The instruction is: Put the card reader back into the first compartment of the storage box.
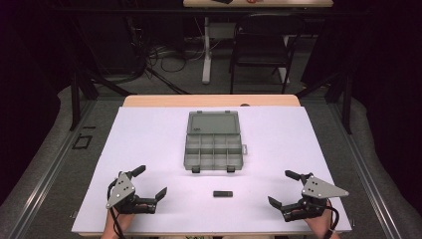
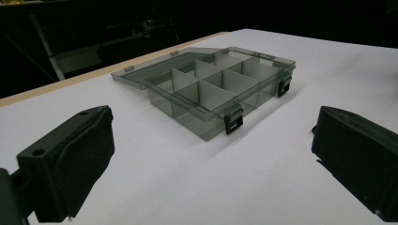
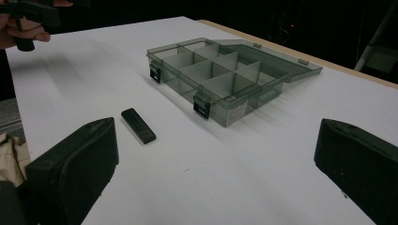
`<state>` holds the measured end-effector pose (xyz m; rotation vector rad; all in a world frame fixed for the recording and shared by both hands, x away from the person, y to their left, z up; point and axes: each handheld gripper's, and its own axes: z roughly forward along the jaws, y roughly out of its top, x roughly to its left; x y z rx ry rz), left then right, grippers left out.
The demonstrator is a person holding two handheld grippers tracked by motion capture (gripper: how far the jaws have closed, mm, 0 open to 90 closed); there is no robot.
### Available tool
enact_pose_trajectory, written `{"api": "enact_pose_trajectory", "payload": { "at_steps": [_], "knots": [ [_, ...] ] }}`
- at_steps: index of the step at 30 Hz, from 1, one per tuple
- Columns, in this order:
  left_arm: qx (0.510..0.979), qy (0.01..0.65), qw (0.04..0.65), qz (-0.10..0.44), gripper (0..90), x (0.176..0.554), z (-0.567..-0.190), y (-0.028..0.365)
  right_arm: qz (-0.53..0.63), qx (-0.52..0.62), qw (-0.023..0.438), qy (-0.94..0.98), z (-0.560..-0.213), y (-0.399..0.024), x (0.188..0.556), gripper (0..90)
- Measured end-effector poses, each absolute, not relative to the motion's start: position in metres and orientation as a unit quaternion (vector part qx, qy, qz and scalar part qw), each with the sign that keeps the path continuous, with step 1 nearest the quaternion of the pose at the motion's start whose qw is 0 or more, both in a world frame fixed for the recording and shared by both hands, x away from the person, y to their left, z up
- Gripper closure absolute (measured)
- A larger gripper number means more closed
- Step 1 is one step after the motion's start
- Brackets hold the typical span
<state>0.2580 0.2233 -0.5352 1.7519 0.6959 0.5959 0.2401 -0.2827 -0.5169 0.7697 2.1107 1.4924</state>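
Note:
A clear grey compartment box (image 1: 213, 149) lies open in the middle of the white table, its lid (image 1: 213, 122) folded flat toward the far side; the compartments (image 2: 220, 86) look bare. A small black bar-shaped piece (image 1: 223, 193) lies on the table in front of the box, also seen in the right gripper view (image 3: 138, 125). My left gripper (image 1: 149, 181) rests near the front left, jaws wide, nothing between them. My right gripper (image 1: 284, 188) rests near the front right, also open with nothing between its jaws. In the right gripper view the other hand (image 3: 23, 28) shows at the top left.
The white sheet (image 1: 149, 134) covers a wooden table whose far edge (image 1: 209, 100) shows beyond it. Behind stand a black chair (image 1: 261, 47), a table leg (image 1: 206, 50) and cables on the floor. Bare white surface lies on both sides of the box.

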Motion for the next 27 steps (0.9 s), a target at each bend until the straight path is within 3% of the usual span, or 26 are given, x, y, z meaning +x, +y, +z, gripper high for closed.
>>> {"api": "enact_pose_trajectory", "payload": {
  "at_steps": [17, 27],
  "knots": [
    [0.741, 0.298, 0.547, 0.251, 0.0, 0.259, -0.536, 0.224, 0.531, 0.288, 0.22, 0.766, -0.514, -0.284, 0.242, 0.0],
    [0.742, 0.296, 0.547, 0.249, 0.0, 0.259, -0.536, 0.224, 0.51, 0.26, 0.201, 0.795, -0.511, -0.261, 0.243, 0.0]
  ]
}}
